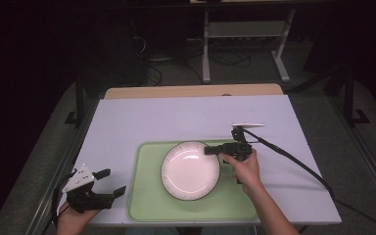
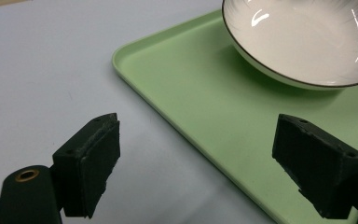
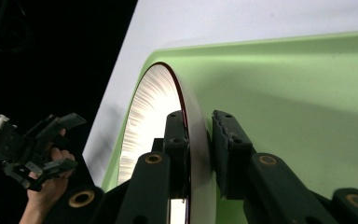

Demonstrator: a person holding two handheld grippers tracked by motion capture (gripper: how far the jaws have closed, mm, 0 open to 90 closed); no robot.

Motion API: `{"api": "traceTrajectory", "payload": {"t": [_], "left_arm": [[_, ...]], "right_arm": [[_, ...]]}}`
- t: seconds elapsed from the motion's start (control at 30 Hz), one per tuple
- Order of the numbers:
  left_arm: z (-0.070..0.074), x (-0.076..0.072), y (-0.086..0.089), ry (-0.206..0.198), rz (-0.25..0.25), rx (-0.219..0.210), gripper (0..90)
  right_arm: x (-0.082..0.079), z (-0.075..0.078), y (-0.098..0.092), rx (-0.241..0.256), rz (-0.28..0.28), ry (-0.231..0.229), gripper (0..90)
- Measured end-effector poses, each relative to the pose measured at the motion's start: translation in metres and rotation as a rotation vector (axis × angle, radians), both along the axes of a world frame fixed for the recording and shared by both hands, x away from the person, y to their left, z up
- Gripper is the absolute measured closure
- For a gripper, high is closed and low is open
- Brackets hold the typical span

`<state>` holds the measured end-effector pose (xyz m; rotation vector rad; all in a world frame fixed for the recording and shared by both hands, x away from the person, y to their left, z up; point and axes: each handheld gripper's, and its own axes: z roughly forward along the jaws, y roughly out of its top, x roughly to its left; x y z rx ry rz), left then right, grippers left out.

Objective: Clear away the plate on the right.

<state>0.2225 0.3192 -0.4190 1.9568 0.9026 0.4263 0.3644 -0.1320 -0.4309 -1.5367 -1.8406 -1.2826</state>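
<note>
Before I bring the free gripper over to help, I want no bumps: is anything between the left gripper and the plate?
Nothing visible. The left gripper, jaws open, sits at the table's near left corner; between it and the plate lie only bare table and the flat green tray. The right gripper is clamped on the plate's far rim.

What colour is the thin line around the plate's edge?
Dark brown to black, circling the white plate; the left gripper view shows it best.

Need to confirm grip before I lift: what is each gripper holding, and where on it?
The right gripper clamps the white plate by its rim, one jaw on each face. The left gripper is open, holding nothing.
</note>
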Motion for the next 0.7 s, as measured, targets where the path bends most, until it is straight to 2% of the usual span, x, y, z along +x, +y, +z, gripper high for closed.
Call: {"api": "traceTrajectory", "payload": {"t": [0.23,0.7], "left_arm": [[-0.0003,0.0003,-0.0002,0.001,-0.001,-0.001,14.9],[-0.0003,0.0000,-0.0010,0.003,-0.004,0.001,14.9]], "right_arm": [[0.0017,-0.0058,0.0014,-0.023,-0.003,0.007,76.1],[-0.0007,-0.0085,-0.0004,-0.097,0.011,-0.022,79.4]]}}
